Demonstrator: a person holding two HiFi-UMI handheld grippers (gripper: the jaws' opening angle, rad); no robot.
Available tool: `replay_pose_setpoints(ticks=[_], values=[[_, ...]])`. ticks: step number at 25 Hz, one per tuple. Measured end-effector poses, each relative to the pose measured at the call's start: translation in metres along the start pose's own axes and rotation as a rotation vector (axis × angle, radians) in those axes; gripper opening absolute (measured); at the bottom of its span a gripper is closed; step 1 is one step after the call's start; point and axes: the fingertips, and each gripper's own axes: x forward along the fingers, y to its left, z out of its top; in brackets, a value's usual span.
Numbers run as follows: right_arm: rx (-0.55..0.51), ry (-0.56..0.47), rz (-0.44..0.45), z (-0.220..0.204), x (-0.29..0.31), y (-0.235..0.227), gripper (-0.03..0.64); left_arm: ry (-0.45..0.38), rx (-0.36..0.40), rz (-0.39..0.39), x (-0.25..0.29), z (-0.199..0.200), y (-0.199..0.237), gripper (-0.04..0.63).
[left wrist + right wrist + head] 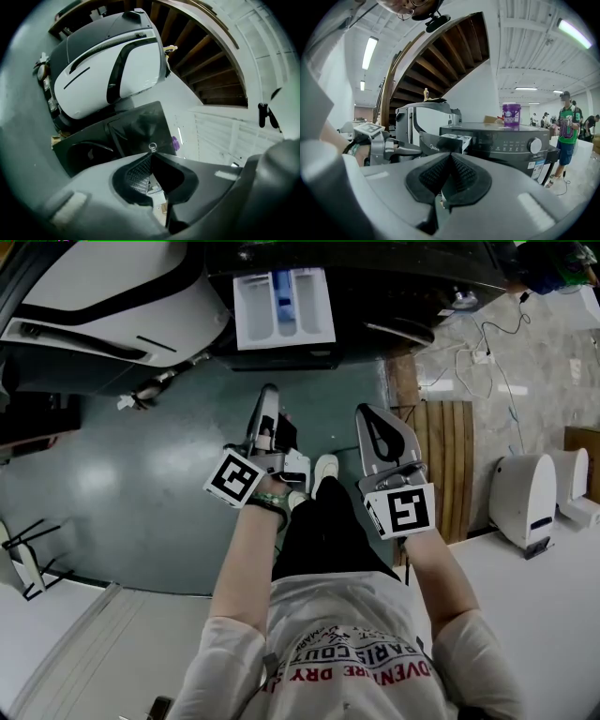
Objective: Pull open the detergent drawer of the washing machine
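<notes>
The dark washing machine (441, 277) stands at the top of the head view. Its white detergent drawer (283, 307) sticks out of the front, pulled open, with a blue insert in the middle compartment. In the right gripper view the drawer (453, 139) juts out left of the control panel and knob (534, 146). Both grippers hang in the air short of the machine, apart from the drawer. My left gripper (269, 390) is shut with nothing between its jaws, which meet at the tips in its own view (151, 155). My right gripper (362, 412) is likewise shut and empty (450, 155).
A white-and-dark appliance (112, 306) sits left of the washer. A purple tub (511, 114) stands on the washer's top. A wooden slatted platform (450, 456) and white devices (525, 498) are at the right, with cables (487, 357) on the floor. A person in green (567, 133) stands beyond the machine.
</notes>
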Motion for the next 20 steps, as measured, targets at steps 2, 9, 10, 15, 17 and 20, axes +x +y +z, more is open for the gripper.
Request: replay_pose_setpoints(ticks=[2,9,10,15,17,20], values=[[0.012,-0.004,-0.006,0.008,-0.006,0.003,0.002,0.053,0.132,0.013,-0.01,0.001,-0.013,0.002],[-0.002,-0.027,0.014,0.047,-0.03,0.019,0.002,0.138,0.567,-0.039,-0.046,0.016,-0.085,0.002],[-0.003,-0.034,0.018,0.054,-0.034,0.022,0.002,0.145,0.613,-0.042,-0.052,0.018,-0.094,0.002],[-0.001,-0.069,0.032,0.092,-0.054,0.034,0.002,0.231,0.926,-0.129,-0.078,0.018,-0.147,0.002],[-0.003,-0.079,0.034,0.106,-0.062,0.038,0.0,0.268,1.009,-0.165,-0.087,0.018,-0.165,0.002],[-0.007,-0.095,0.032,0.125,-0.073,0.044,0.002,0.288,1.093,-0.195,-0.098,0.022,-0.187,0.002]])
